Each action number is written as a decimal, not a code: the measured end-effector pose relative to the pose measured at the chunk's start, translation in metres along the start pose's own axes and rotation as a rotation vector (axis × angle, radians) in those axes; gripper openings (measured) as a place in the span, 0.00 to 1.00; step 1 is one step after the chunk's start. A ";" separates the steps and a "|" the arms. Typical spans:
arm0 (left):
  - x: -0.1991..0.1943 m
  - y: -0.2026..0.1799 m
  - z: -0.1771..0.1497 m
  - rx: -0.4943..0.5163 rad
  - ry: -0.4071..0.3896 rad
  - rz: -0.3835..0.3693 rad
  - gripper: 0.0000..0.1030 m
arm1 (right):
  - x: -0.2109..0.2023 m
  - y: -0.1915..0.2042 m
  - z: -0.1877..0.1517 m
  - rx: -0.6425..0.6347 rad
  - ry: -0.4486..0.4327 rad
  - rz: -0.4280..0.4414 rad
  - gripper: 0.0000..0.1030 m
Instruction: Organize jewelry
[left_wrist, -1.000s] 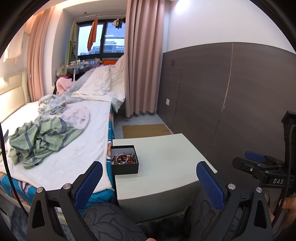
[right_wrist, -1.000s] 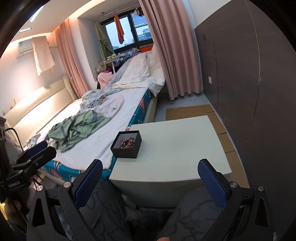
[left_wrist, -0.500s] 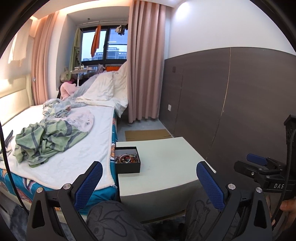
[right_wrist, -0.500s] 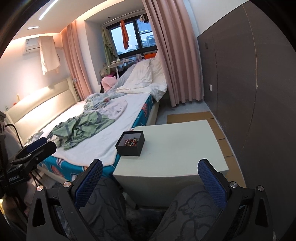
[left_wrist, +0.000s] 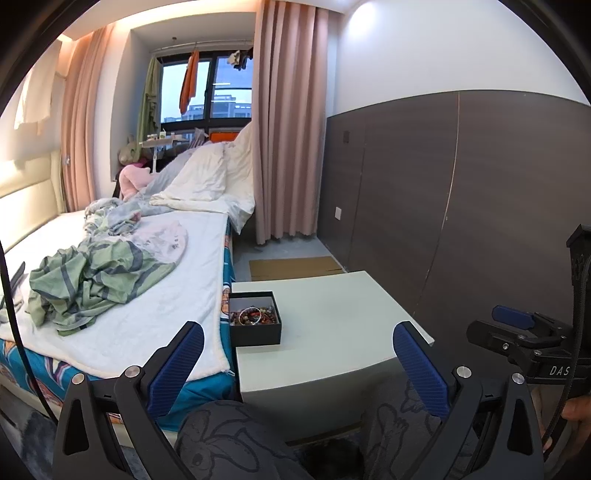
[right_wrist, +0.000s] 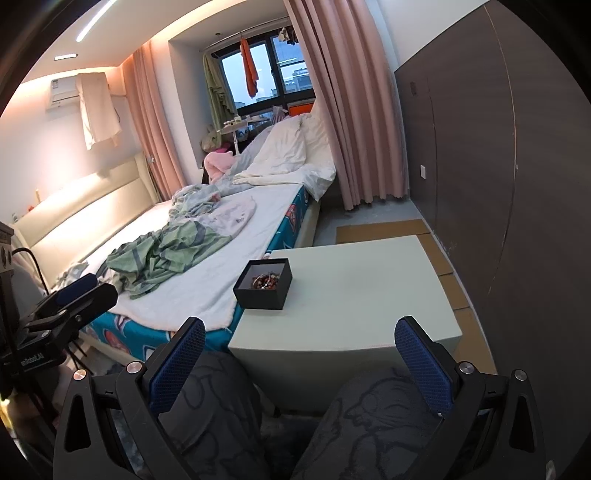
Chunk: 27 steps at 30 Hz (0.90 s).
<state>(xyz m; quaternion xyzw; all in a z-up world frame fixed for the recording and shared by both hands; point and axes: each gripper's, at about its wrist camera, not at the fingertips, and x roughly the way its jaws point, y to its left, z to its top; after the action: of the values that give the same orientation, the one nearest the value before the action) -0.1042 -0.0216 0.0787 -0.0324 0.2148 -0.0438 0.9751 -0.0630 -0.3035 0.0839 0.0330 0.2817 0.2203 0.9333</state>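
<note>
A small black box (left_wrist: 255, 330) (right_wrist: 263, 293) with a tangle of beaded bracelets and rings (left_wrist: 253, 315) (right_wrist: 265, 281) inside sits at the left edge of a pale white table (left_wrist: 332, 325) (right_wrist: 362, 295). My left gripper (left_wrist: 295, 350) is open and empty, held well back from the table above the person's knees. My right gripper (right_wrist: 300, 347) is also open and empty, equally far back. Each gripper shows at the side of the other's view, the right gripper (left_wrist: 517, 332) and the left gripper (right_wrist: 74, 299).
A bed (left_wrist: 129, 295) with rumpled green-striped clothes (left_wrist: 88, 280) runs along the table's left side. A dark panelled wall (left_wrist: 461, 206) stands to the right. Cardboard sheets (left_wrist: 291, 267) lie on the floor beyond the table. The person's patterned trouser legs (right_wrist: 221, 413) fill the foreground.
Both cameras have tilted upward and pulled back a little, so the table and box sit lower in view. Both grippers stay open and empty.
</note>
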 end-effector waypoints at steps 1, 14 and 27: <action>-0.001 0.000 0.000 0.001 -0.001 -0.002 0.99 | 0.000 0.000 0.000 -0.001 0.000 0.000 1.00; -0.007 0.002 -0.003 0.000 -0.017 0.010 0.99 | -0.001 -0.001 -0.001 -0.005 -0.005 -0.001 1.00; -0.011 0.003 -0.005 -0.001 -0.022 0.021 0.99 | -0.004 0.001 -0.001 -0.021 0.001 0.007 1.00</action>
<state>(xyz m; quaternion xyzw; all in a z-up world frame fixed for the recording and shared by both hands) -0.1162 -0.0181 0.0783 -0.0310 0.2045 -0.0333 0.9778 -0.0666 -0.3041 0.0852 0.0243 0.2796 0.2267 0.9327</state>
